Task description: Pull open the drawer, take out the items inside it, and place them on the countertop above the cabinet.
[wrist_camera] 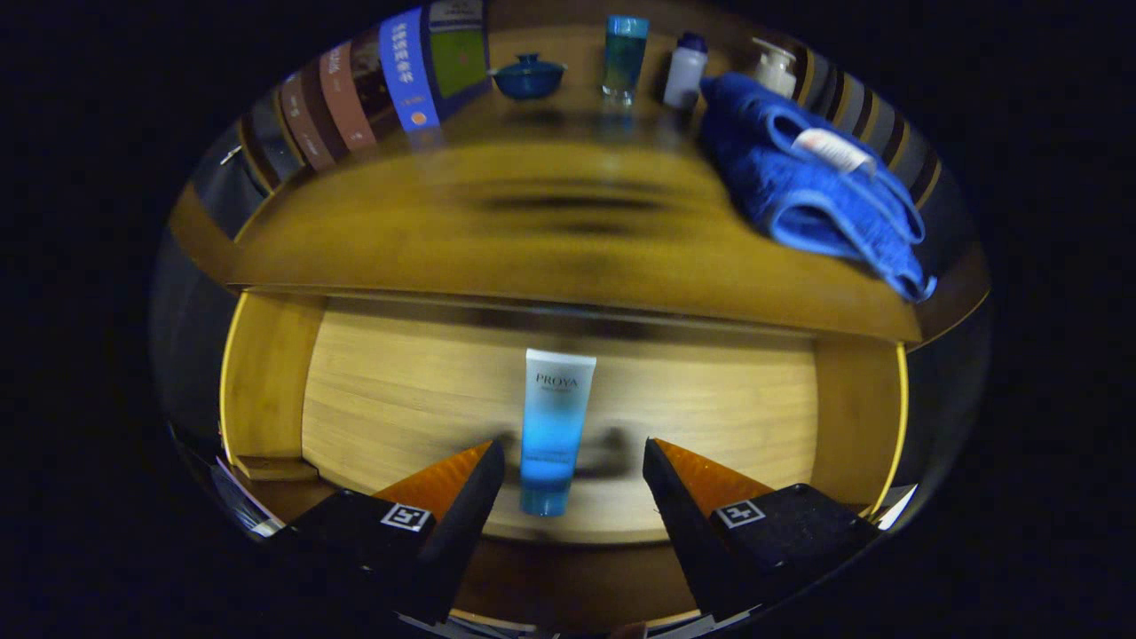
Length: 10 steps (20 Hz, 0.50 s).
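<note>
The wooden drawer (266, 382) stands pulled open below me, its pale floor bare around one item. A blue-and-white tube (552, 430) lies on that floor, its white end toward the cabinet and its blue cap toward me. My gripper (573, 448) is open above the drawer. The tube's lower half lies between the two black-and-orange fingers (461, 497), nearer the left one, with a gap on each side. Beyond the drawer runs the wooden countertop (532, 231) of the cabinet.
On the countertop a folded blue towel (816, 195) lies at the right. Along the back stand several books (390, 80), a blue lidded bowl (529, 76), a teal glass (625, 55), a white bottle (685, 69) and a pump dispenser (776, 67).
</note>
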Available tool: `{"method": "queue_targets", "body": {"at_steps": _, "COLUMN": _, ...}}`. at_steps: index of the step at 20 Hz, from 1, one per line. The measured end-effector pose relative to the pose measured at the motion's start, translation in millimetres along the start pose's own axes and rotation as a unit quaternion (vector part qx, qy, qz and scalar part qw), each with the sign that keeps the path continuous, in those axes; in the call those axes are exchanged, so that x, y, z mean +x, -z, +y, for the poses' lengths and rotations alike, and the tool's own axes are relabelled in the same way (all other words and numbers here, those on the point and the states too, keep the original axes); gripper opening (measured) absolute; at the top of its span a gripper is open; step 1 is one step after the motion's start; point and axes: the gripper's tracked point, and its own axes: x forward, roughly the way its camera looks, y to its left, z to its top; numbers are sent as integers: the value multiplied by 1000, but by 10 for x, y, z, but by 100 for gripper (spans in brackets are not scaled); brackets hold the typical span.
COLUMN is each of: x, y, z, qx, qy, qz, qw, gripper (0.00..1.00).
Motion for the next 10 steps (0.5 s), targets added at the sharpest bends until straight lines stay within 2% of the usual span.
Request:
{"method": "queue_targets", "body": {"at_steps": 6, "x": 168, "y": 37, "z": -13, "qx": 5, "qy": 3, "qz": 49, "qw": 999, "gripper": 99}}
{"method": "queue_targets", "body": {"at_steps": 8, "x": 211, "y": 2, "z": -9, "qx": -2, "qy": 2, "qz": 58, "qw": 998, "gripper": 88}}
{"method": "queue_targets", "body": {"at_steps": 10, "x": 219, "y": -67, "z": -82, "qx": 38, "qy": 9, "qz": 59, "qw": 998, "gripper": 63}}
